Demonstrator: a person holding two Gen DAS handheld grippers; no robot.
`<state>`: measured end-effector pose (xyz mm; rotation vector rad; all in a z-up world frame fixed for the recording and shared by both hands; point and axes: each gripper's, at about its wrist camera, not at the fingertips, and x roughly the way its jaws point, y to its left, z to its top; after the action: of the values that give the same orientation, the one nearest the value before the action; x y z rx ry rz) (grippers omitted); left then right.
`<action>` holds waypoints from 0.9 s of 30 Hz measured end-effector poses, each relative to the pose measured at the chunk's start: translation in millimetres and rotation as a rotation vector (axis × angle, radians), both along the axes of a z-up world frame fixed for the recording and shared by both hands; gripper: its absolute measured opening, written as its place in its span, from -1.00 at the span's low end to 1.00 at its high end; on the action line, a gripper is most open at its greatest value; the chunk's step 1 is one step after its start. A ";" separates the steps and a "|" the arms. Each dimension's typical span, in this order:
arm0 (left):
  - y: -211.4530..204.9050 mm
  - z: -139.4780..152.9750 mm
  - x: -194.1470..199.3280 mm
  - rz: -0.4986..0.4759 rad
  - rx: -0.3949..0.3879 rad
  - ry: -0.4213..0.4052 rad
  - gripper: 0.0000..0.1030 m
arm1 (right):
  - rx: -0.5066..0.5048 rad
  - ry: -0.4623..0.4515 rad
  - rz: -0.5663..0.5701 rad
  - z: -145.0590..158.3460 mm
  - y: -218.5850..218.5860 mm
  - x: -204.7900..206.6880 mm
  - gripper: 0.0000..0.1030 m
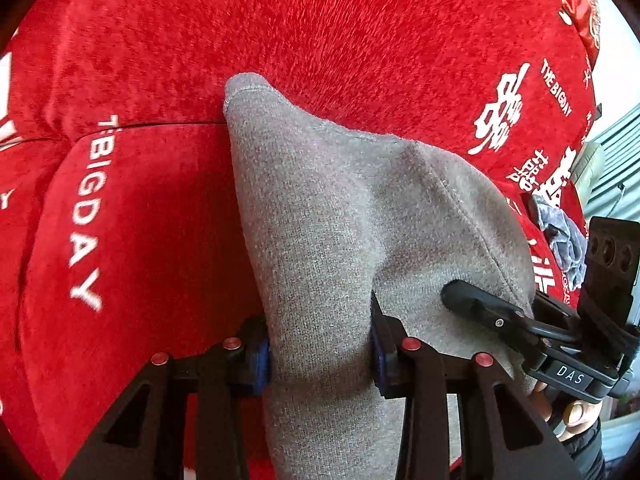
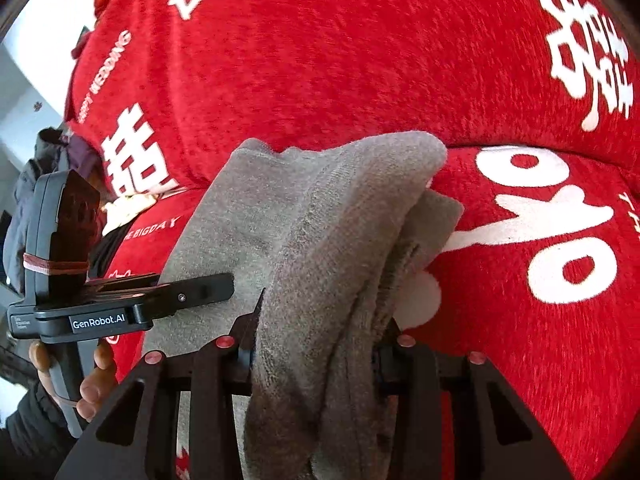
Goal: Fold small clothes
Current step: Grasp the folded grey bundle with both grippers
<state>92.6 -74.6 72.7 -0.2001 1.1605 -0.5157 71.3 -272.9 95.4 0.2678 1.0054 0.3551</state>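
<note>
A small grey knitted garment (image 1: 332, 216) hangs bunched between both grippers over a red sofa. My left gripper (image 1: 320, 360) is shut on one part of it, cloth filling the gap between the fingers. My right gripper (image 2: 316, 360) is shut on a thick folded bundle of the same grey garment (image 2: 332, 216). The right gripper also shows in the left wrist view (image 1: 480, 308), its finger against the cloth. The left gripper shows in the right wrist view (image 2: 200, 292) beside the cloth.
The red plush sofa cover (image 1: 320, 32) with white lettering fills the background in both views (image 2: 360, 60). A crumpled grey-blue cloth (image 1: 564, 236) lies at the sofa's right. Dark clothes (image 2: 44, 160) sit at the left edge.
</note>
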 end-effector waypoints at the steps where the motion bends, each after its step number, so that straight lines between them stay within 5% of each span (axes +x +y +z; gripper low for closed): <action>1: 2.7 2.9 -5.7 0.003 0.002 -0.006 -0.24 | -0.005 -0.005 0.005 3.4 5.7 -4.7 -0.18; 27: 64.3 5.0 -153.0 0.057 0.056 -0.095 -0.23 | -0.048 -0.045 0.075 7.7 79.1 -133.6 -0.18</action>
<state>-60.4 -10.3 77.7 -0.1590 1.0725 -0.4374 -62.3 -193.9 103.2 0.1786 0.9801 0.4033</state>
